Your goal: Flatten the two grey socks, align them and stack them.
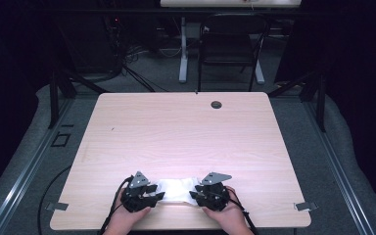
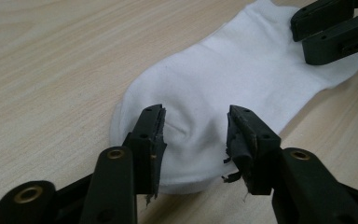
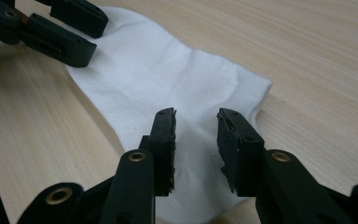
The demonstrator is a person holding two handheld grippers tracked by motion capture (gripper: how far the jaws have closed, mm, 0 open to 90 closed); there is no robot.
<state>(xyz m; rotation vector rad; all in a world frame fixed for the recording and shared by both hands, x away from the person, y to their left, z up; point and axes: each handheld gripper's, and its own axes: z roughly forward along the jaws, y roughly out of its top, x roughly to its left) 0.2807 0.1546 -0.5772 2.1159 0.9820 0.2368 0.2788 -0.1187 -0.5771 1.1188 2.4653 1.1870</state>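
A white ankle sock [image 1: 176, 188] lies flat on the light wooden table [image 1: 176, 127] near its front edge. My left gripper [image 1: 156, 192] sits at the sock's left end and my right gripper [image 1: 196, 193] at its right end, each held in a hand. In the left gripper view the sock's rounded end [image 2: 223, 79] lies under my left gripper [image 2: 196, 126], whose jaws stand apart with nothing pinched. In the right gripper view my right gripper [image 3: 196, 128] is likewise open over the sock's other end [image 3: 168, 74]. The left gripper [image 3: 70, 28] shows farther off.
A round cable hole [image 1: 216, 104] sits near the table's far edge. Beyond the table stand a dark chair [image 1: 230, 44] and a white desk leg [image 1: 182, 54]. Small metal brackets [image 1: 306, 206] mark the front corners. Bare wood stretches ahead of the sock.
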